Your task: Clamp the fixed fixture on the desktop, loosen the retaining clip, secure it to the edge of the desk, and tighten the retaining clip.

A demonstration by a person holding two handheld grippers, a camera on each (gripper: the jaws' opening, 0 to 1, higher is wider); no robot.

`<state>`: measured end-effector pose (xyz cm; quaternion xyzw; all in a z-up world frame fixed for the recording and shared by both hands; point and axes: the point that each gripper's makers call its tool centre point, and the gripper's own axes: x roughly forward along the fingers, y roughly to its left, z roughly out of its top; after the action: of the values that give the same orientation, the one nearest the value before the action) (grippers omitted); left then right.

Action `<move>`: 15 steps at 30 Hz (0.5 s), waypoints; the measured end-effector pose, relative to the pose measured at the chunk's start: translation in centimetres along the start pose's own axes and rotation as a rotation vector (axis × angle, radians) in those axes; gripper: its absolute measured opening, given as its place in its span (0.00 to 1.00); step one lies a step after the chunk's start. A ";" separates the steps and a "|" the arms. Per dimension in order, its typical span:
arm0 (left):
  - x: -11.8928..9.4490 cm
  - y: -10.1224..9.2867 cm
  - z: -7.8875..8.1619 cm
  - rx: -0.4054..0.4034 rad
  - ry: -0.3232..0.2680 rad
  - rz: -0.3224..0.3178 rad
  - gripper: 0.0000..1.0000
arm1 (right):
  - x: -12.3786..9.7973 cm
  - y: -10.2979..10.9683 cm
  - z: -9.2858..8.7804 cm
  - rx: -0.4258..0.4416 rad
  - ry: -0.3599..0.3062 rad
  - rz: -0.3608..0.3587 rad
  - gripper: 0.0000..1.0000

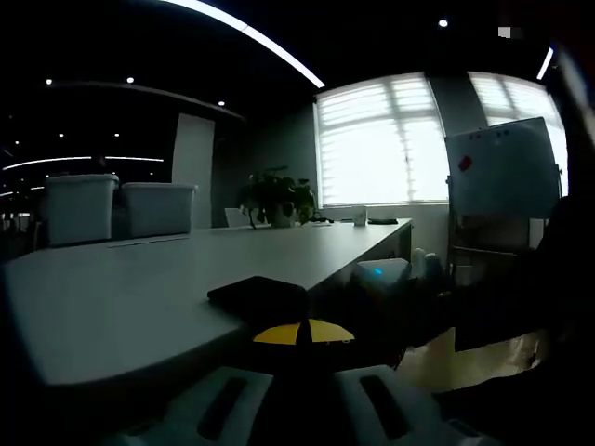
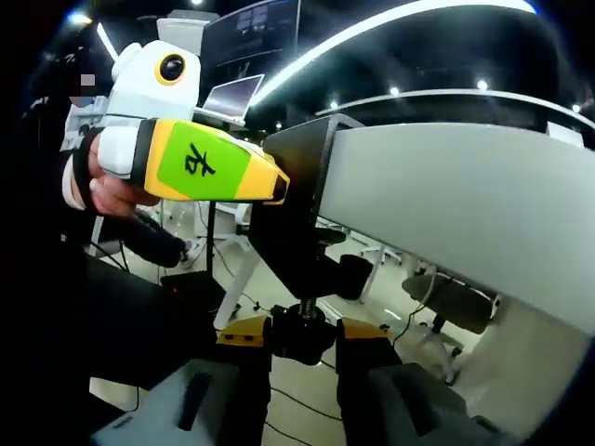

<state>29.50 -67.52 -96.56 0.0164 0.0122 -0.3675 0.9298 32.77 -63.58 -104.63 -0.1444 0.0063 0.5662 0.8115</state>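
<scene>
A: Looking along the left tool [image 1: 302, 336], its yellow tips are shut on the black clamp [image 1: 260, 295], which sits right at the near edge of the grey counter [image 1: 121, 297].

B: And from underneath, the right tool [image 2: 302, 336] is closed around the clamp's screw knob [image 2: 302, 330], below the counter's edge [image 2: 446, 214]. The black clamp [image 2: 293, 223] wraps that edge, top arm above, screw below.

A: Room to move? The counter top runs long and bare toward the bright windows [image 1: 381, 139], and beyond its right edge the floor [image 1: 465, 358] drops away open.

B: Under the counter there's open floor, with chairs [image 2: 446, 302] and desk legs farther back.

A: Containers: two pale bins [image 1: 116, 206] stand side by side at the far left of the counter; what's inside, I can't tell. A potted plant [image 1: 276, 197] and a white cup [image 1: 360, 216] stand near the windows.

B: The left tool [image 2: 279, 186], yellow and green, comes in from the left, a hand [image 2: 116, 190] gripping it, its nose against the clamp.
</scene>
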 end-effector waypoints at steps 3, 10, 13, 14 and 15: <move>0.0 -0.2 0.0 -0.012 0.002 0.000 0.01 | 0.1 0.2 0.0 -0.021 -0.010 0.006 0.25; 0.0 -0.3 0.0 -0.009 -0.002 0.001 0.01 | -0.3 -0.6 -0.3 0.089 -0.047 -0.200 0.46; 0.0 -0.4 0.1 -0.010 -0.006 -0.002 0.01 | 0.1 -0.9 -0.2 0.086 -0.026 -0.271 0.43; 0.0 -0.5 0.1 -0.009 -0.008 -0.002 0.01 | 0.2 -1.6 0.1 0.116 -0.048 -0.316 0.43; 0.0 -0.5 0.1 -0.009 -0.008 -0.003 0.01 | 0.2 -1.6 0.4 0.143 -0.066 -0.326 0.44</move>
<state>29.13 -67.91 -96.48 0.0105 0.0102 -0.3688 0.9294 34.27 -63.79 -103.97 -0.0667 -0.0036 0.4299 0.9004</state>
